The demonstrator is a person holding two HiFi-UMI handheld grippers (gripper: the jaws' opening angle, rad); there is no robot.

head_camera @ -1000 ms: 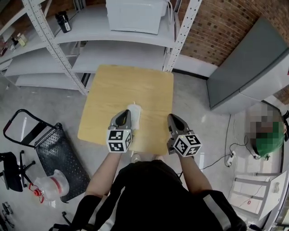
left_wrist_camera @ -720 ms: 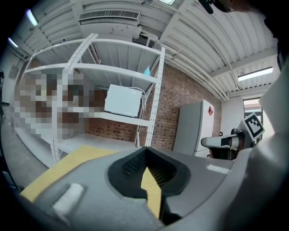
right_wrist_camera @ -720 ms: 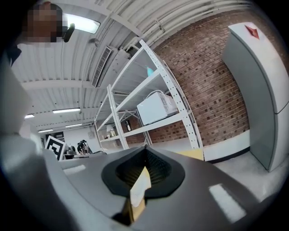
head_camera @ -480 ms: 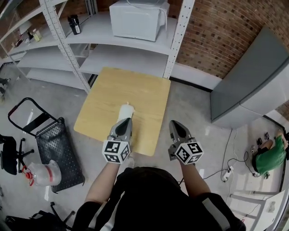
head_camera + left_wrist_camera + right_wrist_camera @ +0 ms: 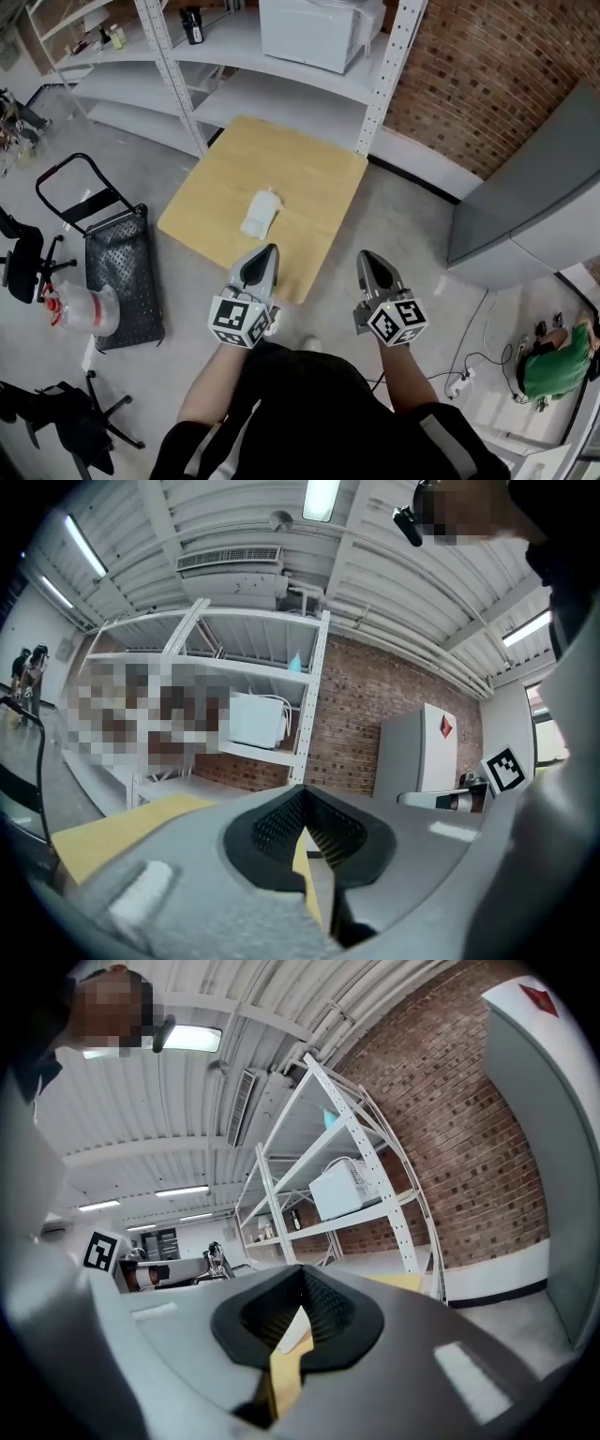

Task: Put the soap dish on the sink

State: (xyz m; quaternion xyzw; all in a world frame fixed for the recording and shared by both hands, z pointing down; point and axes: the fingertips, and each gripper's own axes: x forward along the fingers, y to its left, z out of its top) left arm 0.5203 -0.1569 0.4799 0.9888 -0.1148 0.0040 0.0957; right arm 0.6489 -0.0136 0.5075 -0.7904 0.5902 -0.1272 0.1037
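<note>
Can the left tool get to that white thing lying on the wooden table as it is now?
Probably yes: the left tool points toward the white thing with only bare table between them, though its jaws are shut and would need opening.

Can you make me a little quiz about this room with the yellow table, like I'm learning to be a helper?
1. True or false: the left gripper is holding the white object that lies on the wooden table.
2. Pick one. What stands on the grey shelf behind the table?
A. a white microwave
B. a red bucket
C. a television
3. Fill the gap: the jaws of the left gripper and the right gripper are both ____ (open or shut).

Key:
1. False. The white object lies alone on the table, apart from both grippers.
2. A
3. shut
</note>
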